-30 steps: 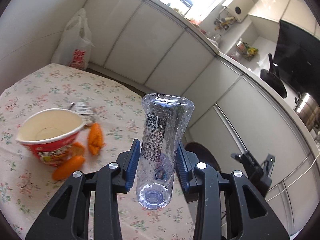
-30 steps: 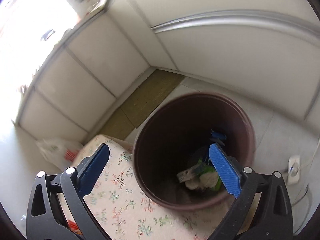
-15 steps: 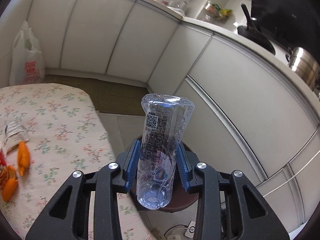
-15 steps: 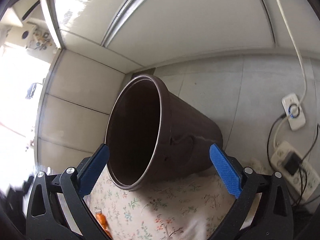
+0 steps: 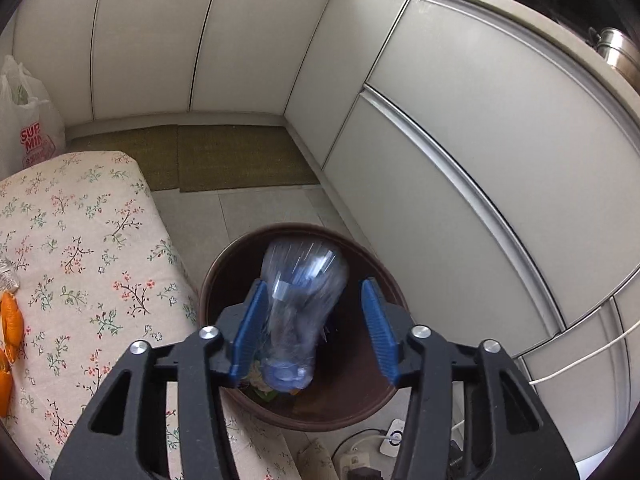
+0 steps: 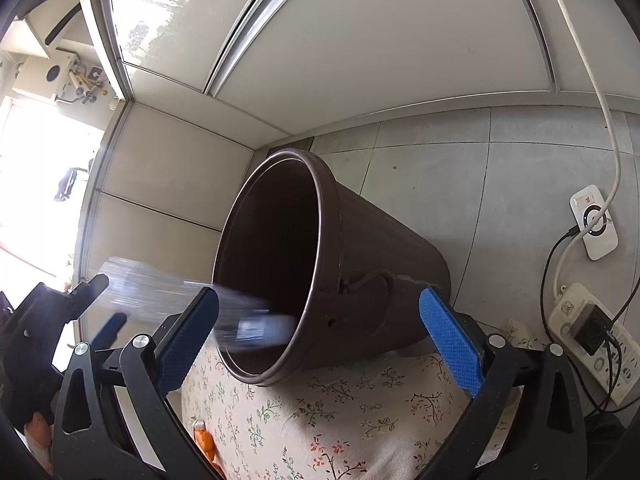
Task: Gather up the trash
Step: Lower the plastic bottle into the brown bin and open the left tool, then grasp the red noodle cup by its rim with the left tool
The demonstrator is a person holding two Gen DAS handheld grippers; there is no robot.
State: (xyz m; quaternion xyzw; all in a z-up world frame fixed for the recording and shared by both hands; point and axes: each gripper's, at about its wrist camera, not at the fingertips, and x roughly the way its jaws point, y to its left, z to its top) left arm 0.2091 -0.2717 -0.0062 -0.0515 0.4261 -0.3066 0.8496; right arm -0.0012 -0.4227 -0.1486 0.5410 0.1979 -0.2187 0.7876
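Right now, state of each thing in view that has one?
left gripper: open, jaws just opened, bottle between them
plastic bottle: released, motion-blurred, dropping cap-down into the bin
trash bin: upright, no lid, some trash already inside
right gripper: open, nothing between its jaws
orange peels: not yet collected, on the floral tablecloth

pale cabinets [image 5: 248, 40], grey tiled floor [image 6: 440, 168]

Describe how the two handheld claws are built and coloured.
Both look alike. The left claw has black plastic arms with cut-out slots, silver round bolts at the joints, and two blue textured pads. The right claw has the same black frame, silver bolts and blue pads. No cables, markings or sleeves show on either.
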